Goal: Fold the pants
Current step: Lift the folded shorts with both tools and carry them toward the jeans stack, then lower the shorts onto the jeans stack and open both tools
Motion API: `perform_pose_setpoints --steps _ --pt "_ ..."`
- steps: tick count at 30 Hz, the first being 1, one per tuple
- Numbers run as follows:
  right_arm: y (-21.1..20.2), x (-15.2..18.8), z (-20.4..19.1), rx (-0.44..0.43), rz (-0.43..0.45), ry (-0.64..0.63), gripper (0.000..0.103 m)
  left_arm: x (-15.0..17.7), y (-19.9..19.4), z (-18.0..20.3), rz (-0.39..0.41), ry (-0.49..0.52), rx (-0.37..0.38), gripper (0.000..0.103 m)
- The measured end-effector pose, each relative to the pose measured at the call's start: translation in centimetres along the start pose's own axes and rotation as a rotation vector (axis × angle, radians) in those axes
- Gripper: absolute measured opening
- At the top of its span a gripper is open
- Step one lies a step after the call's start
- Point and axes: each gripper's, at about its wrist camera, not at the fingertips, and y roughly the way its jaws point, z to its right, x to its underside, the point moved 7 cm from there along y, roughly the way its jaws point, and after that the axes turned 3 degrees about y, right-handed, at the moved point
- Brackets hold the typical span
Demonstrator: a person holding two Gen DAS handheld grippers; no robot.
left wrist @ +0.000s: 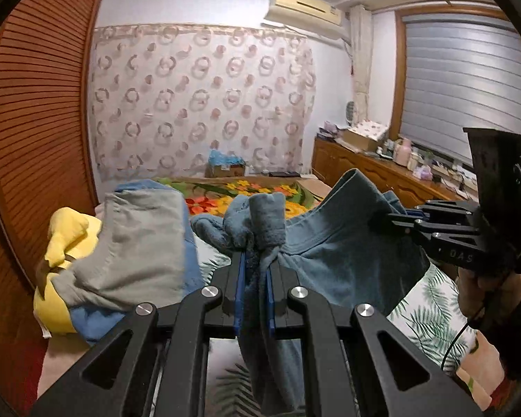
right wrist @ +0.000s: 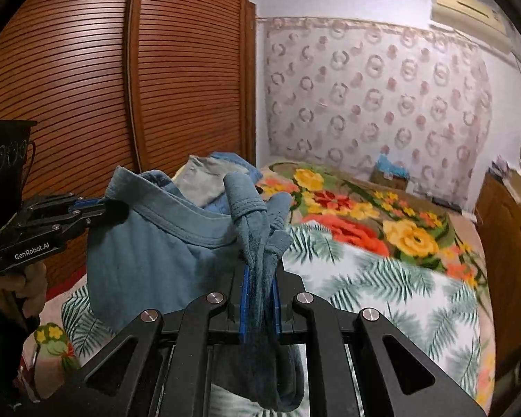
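Observation:
Teal-blue pants [left wrist: 333, 260] hang in the air above the bed, stretched between both grippers. In the left wrist view my left gripper [left wrist: 258, 257] is shut on a bunched edge of the fabric, which sticks up past the blue pads. My right gripper [left wrist: 392, 217] comes in from the right, held by a hand, and is clamped on the waistband. The right wrist view shows the same pants [right wrist: 146, 257]. There my right gripper [right wrist: 260, 269] is shut on a gathered fold, and my left gripper [right wrist: 102, 206] pinches the waistband at the left.
A stack of grey and blue clothes [left wrist: 139, 243] lies on a yellow soft item [left wrist: 66, 236] at the left. The bed has a leaf-print sheet [right wrist: 382, 288] and a floral blanket [right wrist: 371, 215]. A louvred wooden wardrobe [right wrist: 87, 87] stands left, a wooden sideboard [left wrist: 382, 170] right.

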Motion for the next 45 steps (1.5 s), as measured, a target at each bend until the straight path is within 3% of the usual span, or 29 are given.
perform_pose_setpoints --steps 17,26,38,41,45 --pt "13.1 -8.1 1.6 -0.107 0.049 -0.125 0.01 -2.8 3.0 -9.4 0.063 -0.096 -0.162 0.011" --pt "20.8 -9.5 1.3 -0.195 0.04 -0.152 0.01 0.3 4.8 -12.4 0.074 -0.189 -0.239 0.011" --pt "25.5 -10.3 -0.2 -0.236 0.015 -0.219 0.01 2.6 3.4 -12.9 0.083 -0.266 -0.317 0.011" --pt "26.6 -10.0 -0.9 -0.283 -0.03 -0.236 0.01 3.3 3.9 -13.5 0.054 -0.257 -0.375 0.015" --pt "27.7 -9.7 -0.2 -0.271 -0.068 -0.248 0.01 4.6 4.2 -14.6 0.027 -0.298 -0.38 0.022"
